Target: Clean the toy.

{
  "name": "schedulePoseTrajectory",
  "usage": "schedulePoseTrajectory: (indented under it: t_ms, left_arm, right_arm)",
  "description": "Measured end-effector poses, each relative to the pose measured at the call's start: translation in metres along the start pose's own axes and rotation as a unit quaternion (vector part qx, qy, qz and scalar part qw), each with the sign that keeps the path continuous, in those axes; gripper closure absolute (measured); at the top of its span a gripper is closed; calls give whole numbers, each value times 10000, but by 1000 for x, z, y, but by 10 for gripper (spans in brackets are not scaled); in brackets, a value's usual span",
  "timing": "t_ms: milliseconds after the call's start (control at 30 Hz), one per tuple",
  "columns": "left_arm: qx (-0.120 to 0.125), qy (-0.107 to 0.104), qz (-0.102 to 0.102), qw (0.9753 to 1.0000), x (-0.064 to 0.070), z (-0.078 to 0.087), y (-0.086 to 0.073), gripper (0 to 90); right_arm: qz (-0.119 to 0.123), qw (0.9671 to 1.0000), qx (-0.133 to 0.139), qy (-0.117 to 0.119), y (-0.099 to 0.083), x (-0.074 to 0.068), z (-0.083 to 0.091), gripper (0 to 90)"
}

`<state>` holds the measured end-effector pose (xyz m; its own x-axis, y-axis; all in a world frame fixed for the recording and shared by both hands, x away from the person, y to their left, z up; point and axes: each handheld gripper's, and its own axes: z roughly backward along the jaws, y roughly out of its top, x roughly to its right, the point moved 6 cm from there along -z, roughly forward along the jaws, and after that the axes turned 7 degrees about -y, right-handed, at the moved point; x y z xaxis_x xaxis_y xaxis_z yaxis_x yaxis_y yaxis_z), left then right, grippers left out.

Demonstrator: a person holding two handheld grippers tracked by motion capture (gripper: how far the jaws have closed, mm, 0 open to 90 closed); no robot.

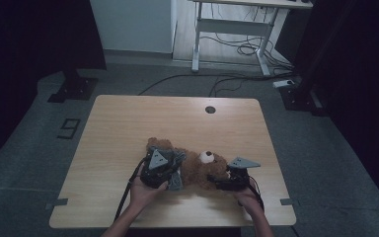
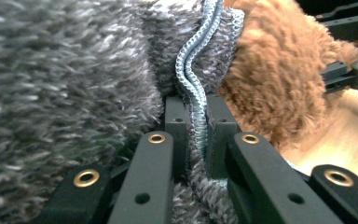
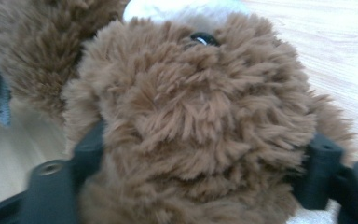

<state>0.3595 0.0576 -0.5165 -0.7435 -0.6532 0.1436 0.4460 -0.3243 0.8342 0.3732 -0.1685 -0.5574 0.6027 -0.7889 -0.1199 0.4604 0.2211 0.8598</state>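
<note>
A brown teddy bear (image 1: 205,165) lies on its back on the wooden table (image 1: 128,123), head toward the right. A grey fuzzy garment (image 1: 176,172) covers its body. My left gripper (image 1: 170,170) is at the bear's body, shut on the garment's ribbed blue-grey hem (image 2: 193,70), which runs up between the jaws of the left gripper (image 2: 196,116). Brown fur (image 2: 279,70) shows beside the hem. My right gripper (image 1: 216,180) is at the head. In the right gripper view its fingers (image 3: 88,149) press into both sides of the bear's head (image 3: 200,102).
A round cable hole (image 1: 210,109) sits near the table's far edge. Beyond the table stand a white desk frame (image 1: 232,29), loose floor cables (image 1: 227,79) and black stand bases (image 1: 71,89). Bare tabletop lies left of and behind the bear.
</note>
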Motion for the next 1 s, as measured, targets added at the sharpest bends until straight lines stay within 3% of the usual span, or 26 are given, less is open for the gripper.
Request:
schedulePoseTrajectory:
  t_ms: [100, 233, 433, 500, 633, 767, 933, 967, 1000]
  left_arm:
    - [48, 70, 100, 9999, -7, -6, 5, 820]
    - [134, 230, 234, 9994, -27, -22, 20, 821]
    - [286, 135, 626, 9975, -58, -49, 44, 819]
    - [221, 215, 593, 9978, -62, -57, 56, 817]
    - [236, 172, 593, 9978, -59, -50, 65, 812]
    - [463, 116, 399, 9981, -44, -31, 81, 810]
    - [123, -63, 33, 9999, -12, -38, 95, 801]
    - [-94, -77, 11, 9999, -7, -48, 93, 799]
    - [-94, -77, 11, 9999, -7, -48, 93, 797]
  right_arm:
    - [10, 9996, 144, -258, 4, 2, -8, 371]
    - [99, 9979, 219, -608, 18, 8, -25, 428]
    - [49, 9950, 330, -940, 40, 38, -47, 460]
    - [206, 9920, 389, -1187, 49, 50, -51, 475]
    - [286, 9907, 462, -1251, 53, 54, -51, 478]
    - [435, 9921, 609, -1010, 46, 48, -42, 460]
    - [460, 9934, 700, -782, 29, 36, -24, 401]
    - [444, 9935, 715, -770, 26, 34, -22, 398]
    - [444, 9935, 715, -770, 26, 34, -22, 398]
